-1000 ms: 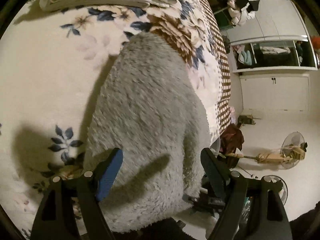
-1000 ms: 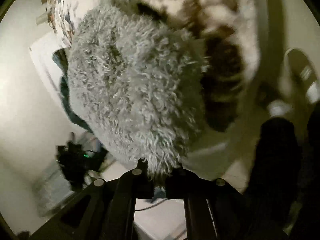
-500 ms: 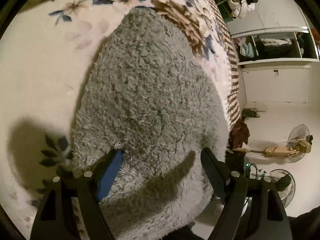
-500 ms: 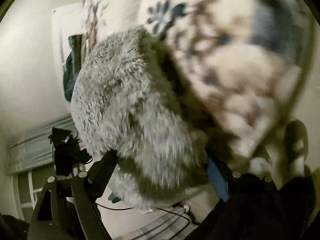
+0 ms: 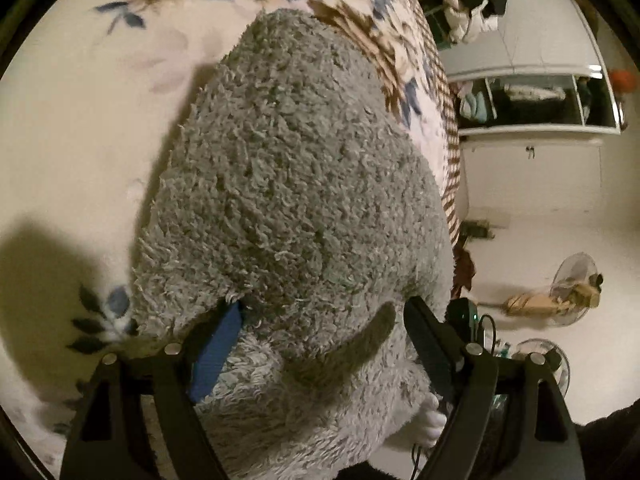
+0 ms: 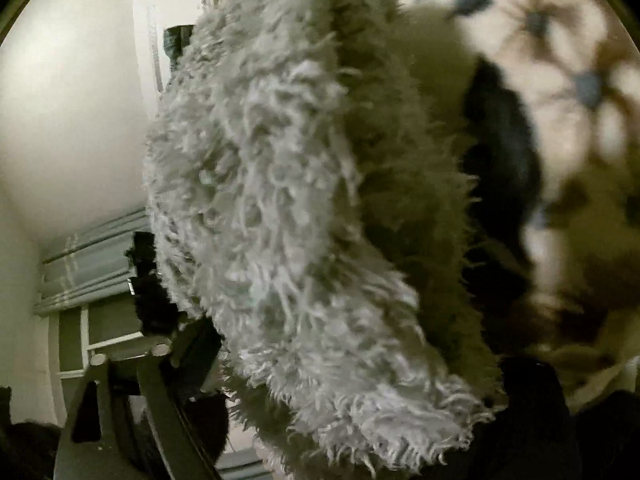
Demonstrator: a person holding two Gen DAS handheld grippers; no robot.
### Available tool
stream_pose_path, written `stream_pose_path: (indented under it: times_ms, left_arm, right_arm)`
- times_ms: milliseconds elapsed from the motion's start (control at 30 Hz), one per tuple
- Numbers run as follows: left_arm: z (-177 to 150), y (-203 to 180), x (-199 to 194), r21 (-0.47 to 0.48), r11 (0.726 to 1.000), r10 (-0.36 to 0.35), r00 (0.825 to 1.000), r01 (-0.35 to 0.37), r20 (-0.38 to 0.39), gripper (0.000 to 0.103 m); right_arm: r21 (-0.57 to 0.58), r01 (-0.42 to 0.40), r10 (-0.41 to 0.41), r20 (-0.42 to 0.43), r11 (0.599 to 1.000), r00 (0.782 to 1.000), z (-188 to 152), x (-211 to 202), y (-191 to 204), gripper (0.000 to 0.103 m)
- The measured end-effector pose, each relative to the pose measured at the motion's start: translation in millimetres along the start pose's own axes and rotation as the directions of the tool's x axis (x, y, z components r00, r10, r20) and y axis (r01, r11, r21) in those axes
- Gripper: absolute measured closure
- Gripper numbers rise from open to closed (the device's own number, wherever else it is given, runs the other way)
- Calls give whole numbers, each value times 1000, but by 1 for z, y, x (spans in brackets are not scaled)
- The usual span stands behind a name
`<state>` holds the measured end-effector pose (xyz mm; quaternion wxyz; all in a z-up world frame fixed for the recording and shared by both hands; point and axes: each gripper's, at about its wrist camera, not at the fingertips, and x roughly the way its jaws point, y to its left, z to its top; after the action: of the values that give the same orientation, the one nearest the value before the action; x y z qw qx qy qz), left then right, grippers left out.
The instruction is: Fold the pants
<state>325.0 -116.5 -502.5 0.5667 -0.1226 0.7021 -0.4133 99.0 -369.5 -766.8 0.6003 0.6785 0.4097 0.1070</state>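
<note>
Step in hand, judged: fold of grey fleece pants nearly laid; bundle lies on floral blanket at bed's edge, near end overhanging toward floor.

Pants: thick, shaggy pile, rounded lumpy mound, no crisp crease.

Blanket: plush, cream with blue-brown flowers, beneath pants.

Left claw: spread wide astride pants' near end, pads not pressing.

Right claw: jaws closing, fleece between, second finger hidden; grip unconfirmed.

Next: regrasp edge, press flat; pile likely springy.

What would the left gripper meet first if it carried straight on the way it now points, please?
Most likely the grey fleece pants: they fill the space between and ahead of the left gripper, lying on the flowered bedspread.
</note>
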Motion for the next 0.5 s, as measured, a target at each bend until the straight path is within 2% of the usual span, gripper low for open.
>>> stream_pose_path:
  times_ms: [33,67,100,167,267,367,433,500]
  left_arm:
    - [-2,0,-2,0,1000,-1,1000,1,11,23]
    - [-5,-2,-5,8,1000,1,1000,-1,26,28]
    - [-8,-5,-8,16,1000,13,999,-14,45,47]
    - [-12,-7,-17,15,1000,15,997,-17,78,68]
    - [-19,-9,-32,0,1000,0,993,0,121,78]
    - [-26,-15,-45,-33,999,-27,987,32,158,78]
    - [-32,-14,-53,-68,998,6,983,6,184,75]
    - [-34,-13,-56,-109,994,44,981,-23,188,51]
  right_arm:
    - [5,-23,23,3,1000,1000,0,1,3,44]
    - [-1,-15,15,14,1000,1000,-2,0,6,49]
    - [-11,-7,8,24,1000,1000,-2,-1,9,52]
    - [-15,10,-10,38,1000,999,-4,-5,14,59]
    - [-7,22,-22,63,1000,998,-6,-18,19,66]
    - [-34,50,-48,55,998,997,-6,-31,31,70]
    - [-53,70,-68,35,996,997,-4,-33,43,71]
    - [-41,111,-111,1,993,994,6,-32,50,70]
